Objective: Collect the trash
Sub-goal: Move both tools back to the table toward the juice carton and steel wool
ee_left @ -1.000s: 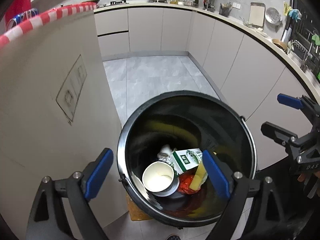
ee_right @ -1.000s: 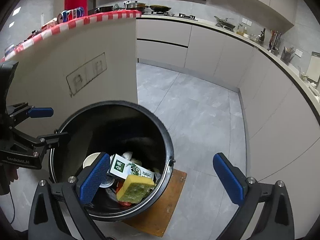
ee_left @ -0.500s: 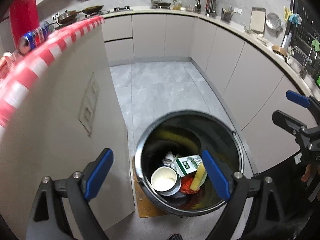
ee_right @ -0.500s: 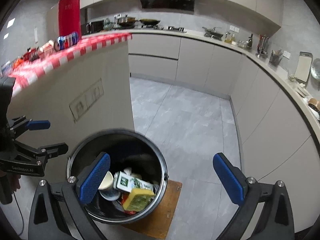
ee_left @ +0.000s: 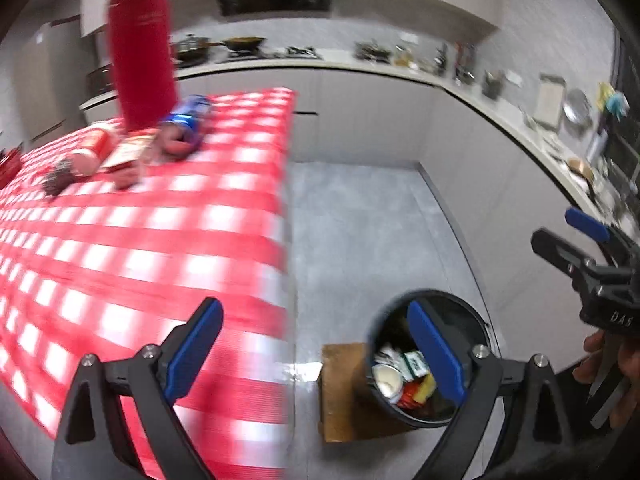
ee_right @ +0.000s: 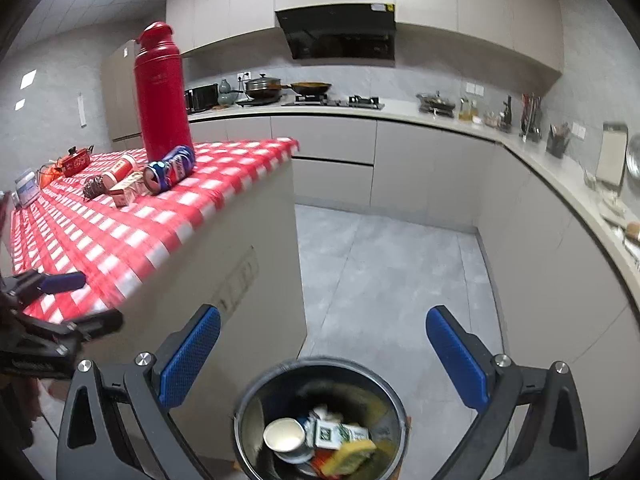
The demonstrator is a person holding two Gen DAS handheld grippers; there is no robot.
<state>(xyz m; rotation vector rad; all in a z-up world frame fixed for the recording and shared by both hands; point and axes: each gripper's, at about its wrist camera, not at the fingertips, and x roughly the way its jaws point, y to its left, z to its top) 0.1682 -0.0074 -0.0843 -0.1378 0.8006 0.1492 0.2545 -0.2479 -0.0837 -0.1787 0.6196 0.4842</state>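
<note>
Facing the counter in its red-checked cloth (ee_right: 120, 232), which is spreading ahead and to the left of both tongs. Holding the left gripper (ee_left: 314, 320) released, wide and empty, above the cloth's near corner. Holding the right gripper (ee_right: 323, 320) equally spread and empty, out over the floor.

Looking down on the black bin (ee_right: 240, 412), sitting low between the right tongs' blue pads and just under the left tongs' right-hand pad. Showing, inside it, a paper cup (ee_right: 284, 436), a green carton (ee_right: 336, 434) and a yellow sponge (ee_right: 352, 454).

Looking far ahead and left of both tongs to the remaining trash, lying at the foot of a tall red flask (ee_right: 162, 92): a blue can (ee_right: 172, 170) on its side, a small carton (ee_right: 126, 192) touching it, a red-and-white tube (ee_right: 120, 168) and a dark scourer (ee_right: 94, 188) just beyond.

Judging the step in hand as a reach back to the cloth for the next piece, probably the can, being nearest and biggest. Calling for a low approach along the cloth, with pads straddling the can across its round sides, not its ends. Calling also for a wide berth around the flask directly behind, being tall and likely easy to topple. Advising a firm squeeze before lifting, the can being free to roll.
</note>
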